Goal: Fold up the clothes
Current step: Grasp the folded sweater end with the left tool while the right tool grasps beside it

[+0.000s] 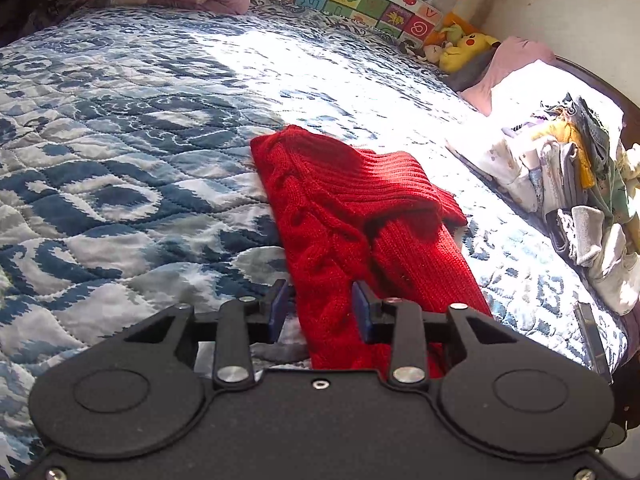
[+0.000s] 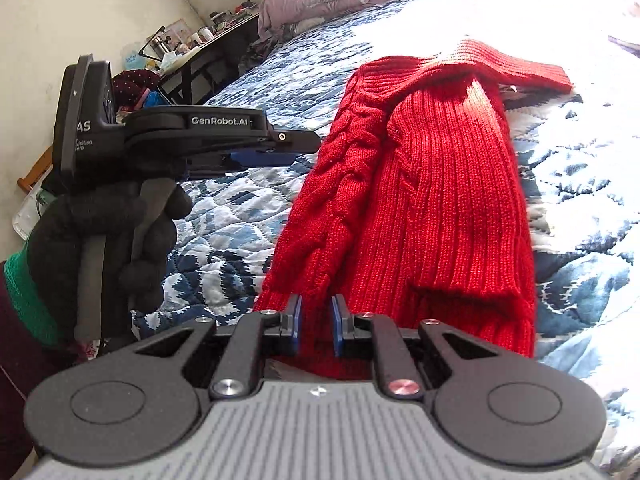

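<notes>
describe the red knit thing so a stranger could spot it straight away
Start at the bed's blue-and-white patterned quilt. Near its middle, left of the heap of pale mixed clothes, lies the red cable-knit sweater, folded lengthwise. It is the only solid bright red, chunky-ribbed item there.

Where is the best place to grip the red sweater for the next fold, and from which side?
Probably the ribbed hem of the red sweater, nearest the right tool. Come from the near bed edge: the sweater lies lengthwise away, sleeves already folded in.

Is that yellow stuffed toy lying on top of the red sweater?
No, the yellow stuffed toy sits far off by the bed's edge, apart from the red sweater.
</notes>
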Tool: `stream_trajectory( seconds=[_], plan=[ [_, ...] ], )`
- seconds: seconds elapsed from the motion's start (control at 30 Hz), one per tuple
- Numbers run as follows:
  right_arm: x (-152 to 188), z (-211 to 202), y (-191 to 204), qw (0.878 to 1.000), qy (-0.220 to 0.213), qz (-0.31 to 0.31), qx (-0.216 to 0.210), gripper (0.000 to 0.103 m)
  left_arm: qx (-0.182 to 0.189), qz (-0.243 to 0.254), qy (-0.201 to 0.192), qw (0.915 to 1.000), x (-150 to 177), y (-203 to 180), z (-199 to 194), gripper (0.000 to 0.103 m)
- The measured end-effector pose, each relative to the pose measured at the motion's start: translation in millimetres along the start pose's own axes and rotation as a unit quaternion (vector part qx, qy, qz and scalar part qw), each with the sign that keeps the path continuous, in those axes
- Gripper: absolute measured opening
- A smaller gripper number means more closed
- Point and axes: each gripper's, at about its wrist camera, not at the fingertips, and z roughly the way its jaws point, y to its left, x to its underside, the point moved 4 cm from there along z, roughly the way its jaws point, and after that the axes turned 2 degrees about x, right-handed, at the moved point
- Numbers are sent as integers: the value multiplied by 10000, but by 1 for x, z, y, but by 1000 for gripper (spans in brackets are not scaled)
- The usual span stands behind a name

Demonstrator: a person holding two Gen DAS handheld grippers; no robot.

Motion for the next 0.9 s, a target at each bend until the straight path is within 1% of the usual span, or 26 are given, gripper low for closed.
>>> stream_trajectory(
  seconds=[0.07, 0.1, 0.2, 0.23, 0.3, 0.33, 0.37, 0.43, 0.5, 0.57, 0.63, 0.67, 0.73, 0.8, 0.9],
  plan=[
    [-3, -4, 4, 9995, -108, -247, 175, 17, 16, 225, -107, 9997, -14, -6, 11, 33],
    [-6, -4, 6, 9987, -228, -402, 203, 17, -6, 355, -133, 9993, -20, -8, 19, 33],
    [-12, 0, 16, 9946, -600, -840, 131, 17, -67, 728, -117, 9973, -30, -15, 40, 33],
    [-12, 9, 20, 9930, -586, -1012, 162, 17, -218, 907, -5, 9956, -28, -15, 50, 33],
    [-8, 32, 23, 9913, -303, -1253, 262, 17, -768, 1355, 362, 9871, -18, -9, 69, 33],
    [-6, 39, 22, 9926, -204, -1176, 211, 17, -806, 1373, 370, 9865, -14, -4, 70, 33],
    [-4, 39, 22, 9928, -229, -1169, 152, 17, -705, 1249, 335, 9891, -15, -1, 66, 33],
    [-3, 36, 24, 9908, -262, -1323, 115, 17, -583, 1191, 185, 9910, -21, -2, 59, 33],
    [-2, 36, 20, 9915, -259, -1271, 38, 17, -519, 1203, 18, 9914, -30, -4, 54, 33],
    [-2, 36, 16, 9926, -246, -1185, -31, 17, -556, 1250, -130, 9905, -45, -7, 60, 33],
    [0, 36, 18, 9923, -240, -1211, -31, 17, -576, 1288, -177, 9898, -59, -8, 72, 33],
    [0, 37, 18, 9924, -239, -1209, -30, 17, -620, 1333, -146, 9890, -63, -8, 80, 33],
    [0, 37, 18, 9923, -230, -1216, -47, 17, -809, 1495, 40, 9854, -67, -4, 99, 33],
    [0, 38, 18, 9922, -220, -1227, -72, 17, -1088, 1662, 364, 9794, -64, 4, 119, 34],
    [-1, 39, 17, 9920, -204, -1244, -109, 18, -1056, 1550, 357, 9816, -66, 8, 118, 35]
  ],
)
